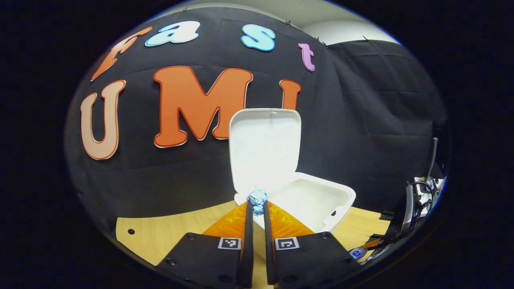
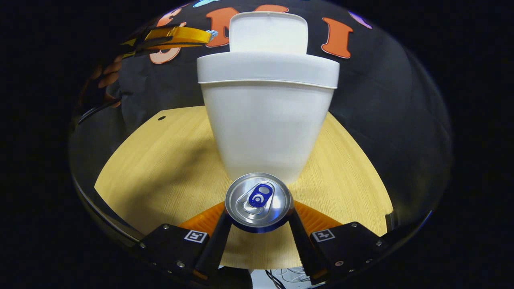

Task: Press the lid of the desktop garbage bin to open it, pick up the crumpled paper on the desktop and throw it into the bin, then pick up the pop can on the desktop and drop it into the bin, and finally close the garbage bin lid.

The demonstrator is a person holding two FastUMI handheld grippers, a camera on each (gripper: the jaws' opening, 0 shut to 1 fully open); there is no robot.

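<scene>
Left claw (image 1: pixel 257 204) pinches crumpled paper (image 1: pixel 257 196) by open bin (image 1: pixel 321 196), lid (image 1: pixel 265 148) up. Right claw (image 2: pixel 259 218) grips pop can (image 2: pixel 258 198) on bench (image 2: pixel 160 168).

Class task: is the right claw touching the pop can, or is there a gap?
Touching. In the right gripper view, both fingers of the right claw press against the sides of the pop can.

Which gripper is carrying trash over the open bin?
The left gripper, pinching the crumpled paper above the bin. The right gripper holds the pop can down beside the bin's base.
</scene>
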